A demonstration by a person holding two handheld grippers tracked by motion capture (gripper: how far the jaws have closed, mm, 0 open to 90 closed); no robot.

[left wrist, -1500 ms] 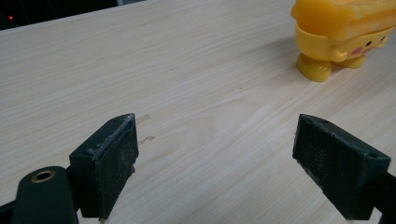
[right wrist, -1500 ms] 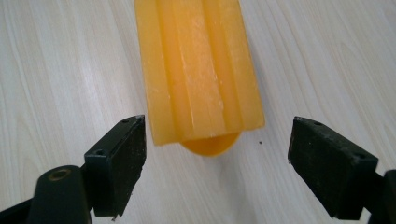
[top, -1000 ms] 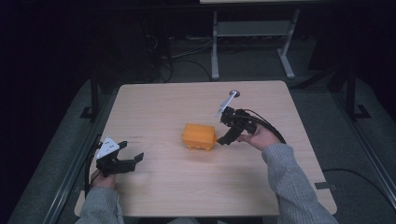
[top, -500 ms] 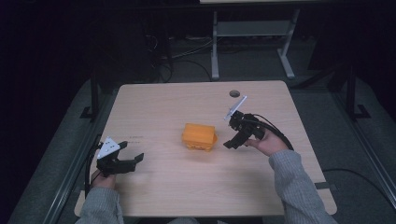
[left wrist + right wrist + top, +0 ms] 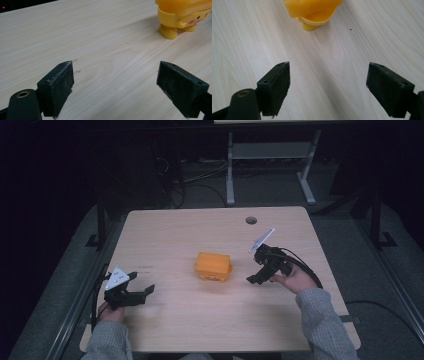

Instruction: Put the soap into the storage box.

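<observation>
the right gripper (image 5: 256, 277) hangs over the table (image 5: 210, 330), held in the person's right hand (image 5: 295, 280), with its jaws spread wide and nothing between them; in the right gripper view (image 5: 328, 90) only bare wood grain lies in the gap. the orange toy (image 5: 213, 266) sits ahead of those jaws and a little to the left of their line, near but not touching, and in the right gripper view the toy (image 5: 312, 11) reaches up to the top edge, so its upper part is cut off. the grey three-cornered plate (image 5: 262, 240) on top of this gripper tilts up behind the jaws, and its black cable (image 5: 305, 267) loops back past the hand toward the grey sleeve (image 5: 322, 325). the left gripper (image 5: 142, 292) is held low at the near left part of the table by the left hand (image 5: 111, 312), jaws likewise spread apart and gripping nothing; the left gripper view (image 5: 116, 85) shows only plain tabletop between its two black pads. from this gripper the toy (image 5: 183, 17) stands well ahead and off to the right, well apart from the jaws, upright on two short rounded feet, with a small face and a pink cheek mark on the side turned toward the camera. a round hole (image 5: 251, 220) in the table lies far beyond the right gripper, toward the table's far edge.
</observation>
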